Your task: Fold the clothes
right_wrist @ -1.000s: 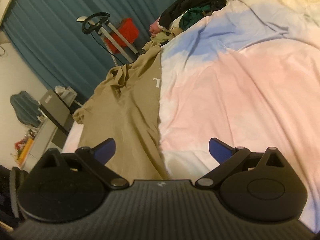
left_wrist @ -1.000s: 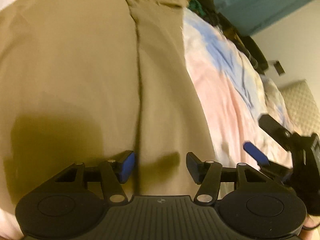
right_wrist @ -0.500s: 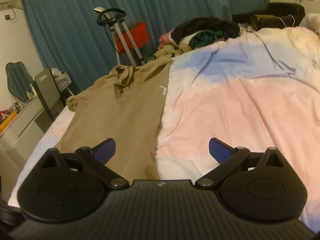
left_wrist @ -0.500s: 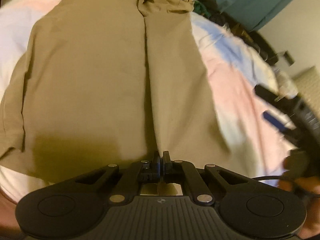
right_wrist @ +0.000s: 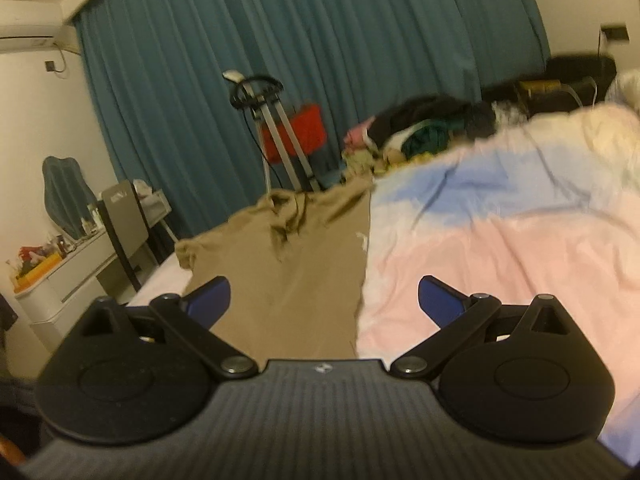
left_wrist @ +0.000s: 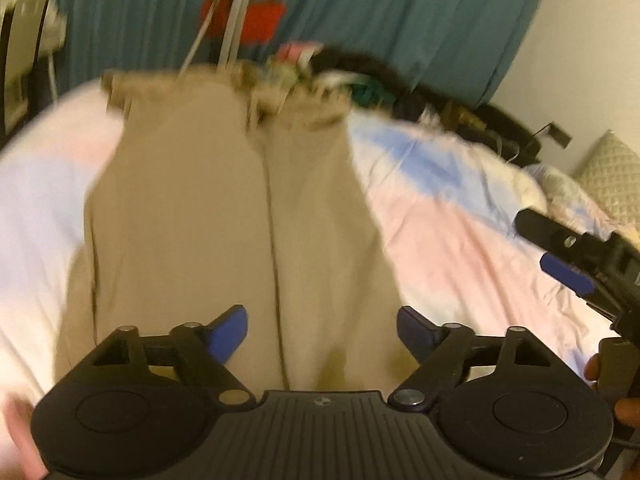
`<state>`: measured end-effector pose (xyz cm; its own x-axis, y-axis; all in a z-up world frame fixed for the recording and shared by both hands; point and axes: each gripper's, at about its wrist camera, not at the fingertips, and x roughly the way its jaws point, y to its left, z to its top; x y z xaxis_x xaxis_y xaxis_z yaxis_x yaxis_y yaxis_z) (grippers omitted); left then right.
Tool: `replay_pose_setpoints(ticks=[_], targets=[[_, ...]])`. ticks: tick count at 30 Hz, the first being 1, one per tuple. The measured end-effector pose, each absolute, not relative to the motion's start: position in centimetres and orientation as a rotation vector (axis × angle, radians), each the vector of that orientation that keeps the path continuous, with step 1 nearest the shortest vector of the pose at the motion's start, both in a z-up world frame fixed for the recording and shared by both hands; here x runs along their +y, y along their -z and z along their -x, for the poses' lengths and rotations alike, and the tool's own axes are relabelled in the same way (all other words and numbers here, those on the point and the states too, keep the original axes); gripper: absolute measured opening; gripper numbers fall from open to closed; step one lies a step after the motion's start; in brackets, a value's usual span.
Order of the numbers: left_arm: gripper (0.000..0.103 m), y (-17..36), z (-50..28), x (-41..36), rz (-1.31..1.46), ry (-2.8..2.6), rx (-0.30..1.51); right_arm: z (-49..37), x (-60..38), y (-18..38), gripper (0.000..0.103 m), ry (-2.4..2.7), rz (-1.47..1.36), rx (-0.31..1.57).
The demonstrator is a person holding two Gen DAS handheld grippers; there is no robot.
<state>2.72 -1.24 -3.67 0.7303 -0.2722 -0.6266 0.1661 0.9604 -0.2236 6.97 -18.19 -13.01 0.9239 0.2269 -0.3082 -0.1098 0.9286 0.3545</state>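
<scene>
A tan garment (left_wrist: 224, 216) lies flat on the bed with its right part folded over, leaving a long crease down its middle. My left gripper (left_wrist: 322, 330) hovers above its near end, its jaws opening wide with nothing between the blue pads. In the right wrist view the same tan garment (right_wrist: 296, 280) stretches away ahead on the left. My right gripper (right_wrist: 324, 300) is open and empty, raised over the garment's right edge. The right gripper (left_wrist: 568, 264) also shows at the right edge of the left wrist view, held by a hand.
The bed carries a pink, blue and white duvet (right_wrist: 500, 240). A heap of dark and coloured clothes (right_wrist: 420, 128) sits at the far end. Teal curtains (right_wrist: 320, 40), a metal stand with a red bag (right_wrist: 296, 132) and a desk (right_wrist: 80, 264) line the room.
The left gripper was half open, then shut low over the crease, and has now opened wide and lifted away. The right gripper stayed open while rising and rolling upright.
</scene>
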Motion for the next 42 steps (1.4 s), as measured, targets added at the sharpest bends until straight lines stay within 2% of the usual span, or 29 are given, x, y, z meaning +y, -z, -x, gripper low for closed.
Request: replay_pose_setpoints(ticks=[2, 4, 10, 15, 19, 30, 38, 39, 41, 42], targets=[[0.099, 1.9, -2.1, -1.8, 0.112, 0.231, 0.648, -6.6, -17.8, 12.0, 0.102, -0.169, -0.316, 0.320], [0.103, 0.4, -1.9, -2.5, 0.075, 0.235, 0.587, -6.3, -17.6, 11.2, 0.102, -0.153, -0.295, 0.287], [0.103, -2.9, -2.3, -4.3, -0.022, 0.236, 0.491, -7.3, -17.5, 9.8, 0.102, -0.123, -0.280, 0.260], [0.103, -2.2, -3.5, -2.7, 0.008, 0.229, 0.490, -10.0, -17.8, 8.3, 0.102, -0.103, -0.258, 0.283], [0.103, -0.7, -4.7, 1.0, 0.086, 0.185, 0.518, -14.8, -15.0, 7.5, 0.102, -0.163, -0.122, 0.325], [0.103, 1.9, -7.4, 10.2, 0.255, 0.041, 0.496, -36.4, 2.1, 13.7, 0.101, -0.403, 0.043, 0.549], [0.103, 5.1, -10.4, 14.9, 0.399, -0.156, 0.493, -46.7, 18.2, 17.7, 0.101, -0.602, 0.075, 0.509], [0.103, 5.5, -10.6, 15.4, 0.418, -0.181, 0.493, -47.9, 19.6, 18.4, 0.100, -0.598, 0.087, 0.519], [0.103, 6.3, -11.2, 16.2, 0.449, -0.227, 0.496, -49.8, 21.9, 19.7, 0.088, -0.575, 0.120, 0.528], [0.103, 6.6, -11.5, 16.6, 0.458, -0.245, 0.500, -50.7, 22.8, 20.3, 0.075, -0.560, 0.138, 0.530]])
